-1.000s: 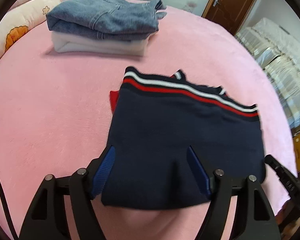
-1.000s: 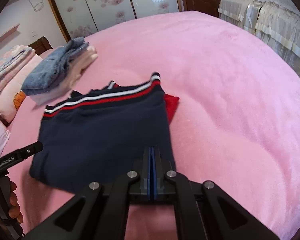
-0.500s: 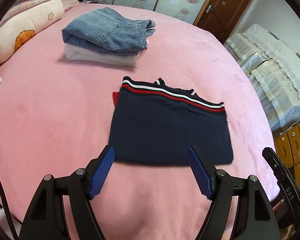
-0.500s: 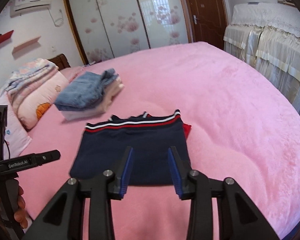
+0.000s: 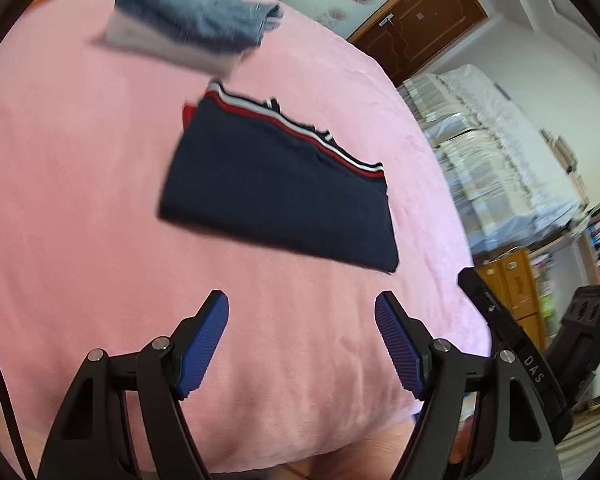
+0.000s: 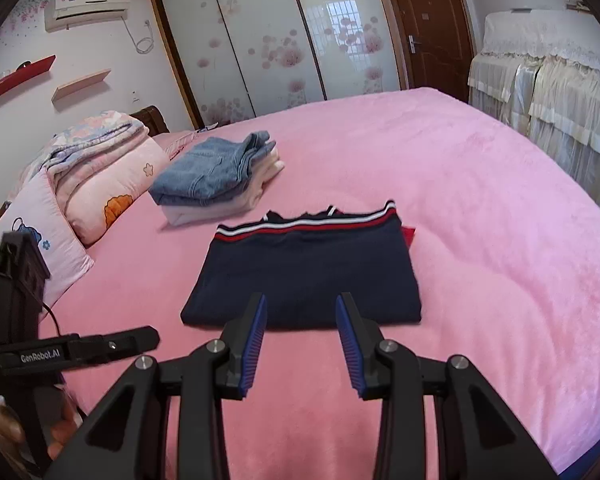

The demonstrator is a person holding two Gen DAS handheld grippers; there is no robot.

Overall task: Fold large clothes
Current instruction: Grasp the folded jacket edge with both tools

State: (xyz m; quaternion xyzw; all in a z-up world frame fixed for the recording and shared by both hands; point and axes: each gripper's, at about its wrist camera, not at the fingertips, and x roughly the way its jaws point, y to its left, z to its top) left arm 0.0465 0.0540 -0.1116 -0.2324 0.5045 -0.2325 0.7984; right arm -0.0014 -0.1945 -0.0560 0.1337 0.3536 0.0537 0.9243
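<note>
A folded navy garment (image 5: 284, 188) (image 6: 308, 272) with red and white stripes along its far edge lies flat on the pink bed (image 5: 80, 160) (image 6: 480, 200). A bit of red fabric shows at one side of it. My left gripper (image 5: 300, 300) hangs open over bare bedspread, short of the garment's near edge, with nothing between its blue pads. My right gripper (image 6: 301, 300) is also open and empty, raised just in front of the garment's near edge. The left view is motion-blurred.
Folded jeans (image 5: 196, 20) (image 6: 216, 168) sit on a folded pale garment (image 6: 220, 208) at the far side of the bed. Pillows and a quilt (image 6: 100, 184) line the left. Draped furniture (image 6: 540, 92) and a door (image 6: 428, 24) stand beyond the bed.
Both grippers drew back and rose away from the navy garment. The right gripper went from shut at the garment's near edge to open. The left stayed open, and its view swung sideways.
</note>
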